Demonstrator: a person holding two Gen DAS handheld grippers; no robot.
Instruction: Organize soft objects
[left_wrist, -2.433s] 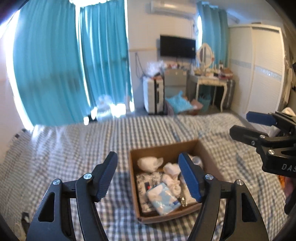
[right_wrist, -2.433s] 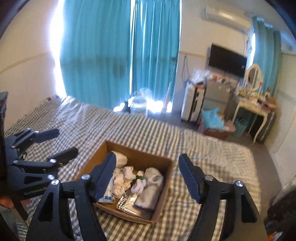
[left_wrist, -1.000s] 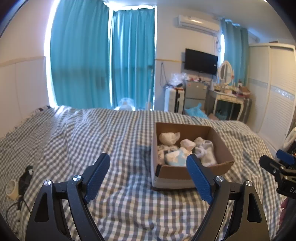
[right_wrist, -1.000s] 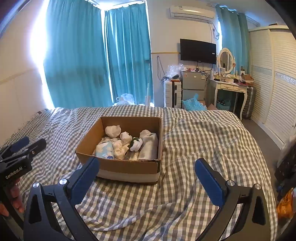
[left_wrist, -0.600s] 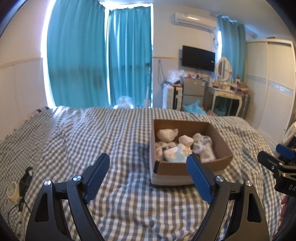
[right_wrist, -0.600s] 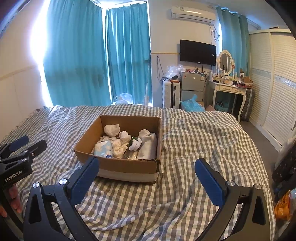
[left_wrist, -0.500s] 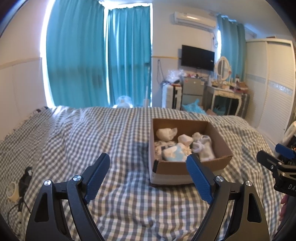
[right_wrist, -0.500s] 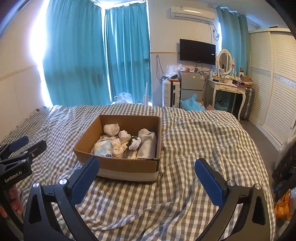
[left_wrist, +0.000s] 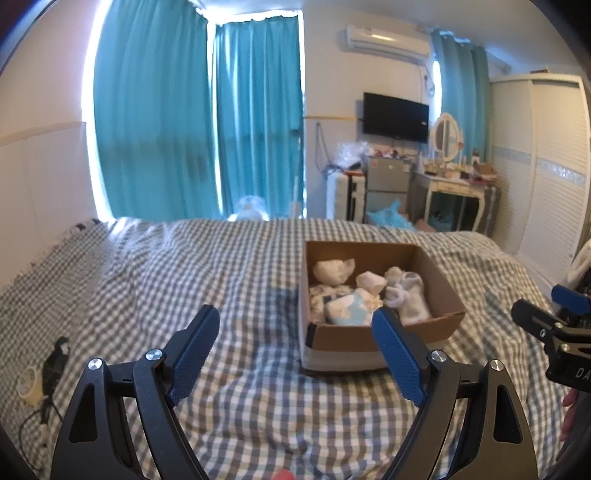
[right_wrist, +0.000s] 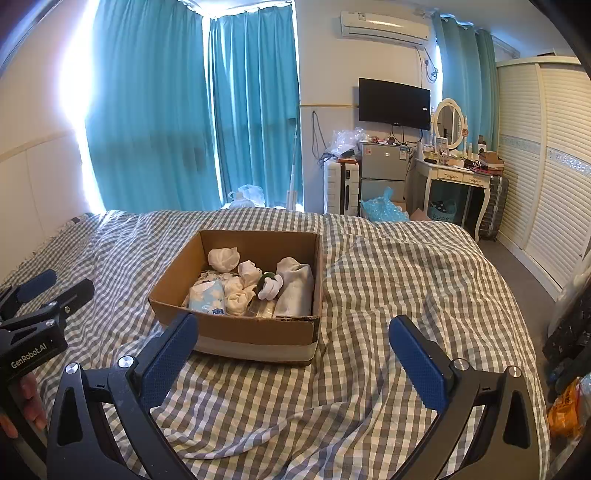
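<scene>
Hovering above the checked bedspread (right_wrist: 388, 280), the right gripper (right_wrist: 293, 336) stands spread wide with nothing between its blue pads; the left gripper (left_wrist: 295, 332) gapes likewise, empty. At twelve o'clock from the right gripper, touching neither, sits the cardboard box (right_wrist: 258, 326), holding rolled white socks (right_wrist: 223, 258), a grey cloth (right_wrist: 297, 288) and a pale blue packet (right_wrist: 207, 297).

Matt brown cardboard box (right_wrist: 255, 326) on checked cloth bedspread (right_wrist: 388, 295).
</scene>
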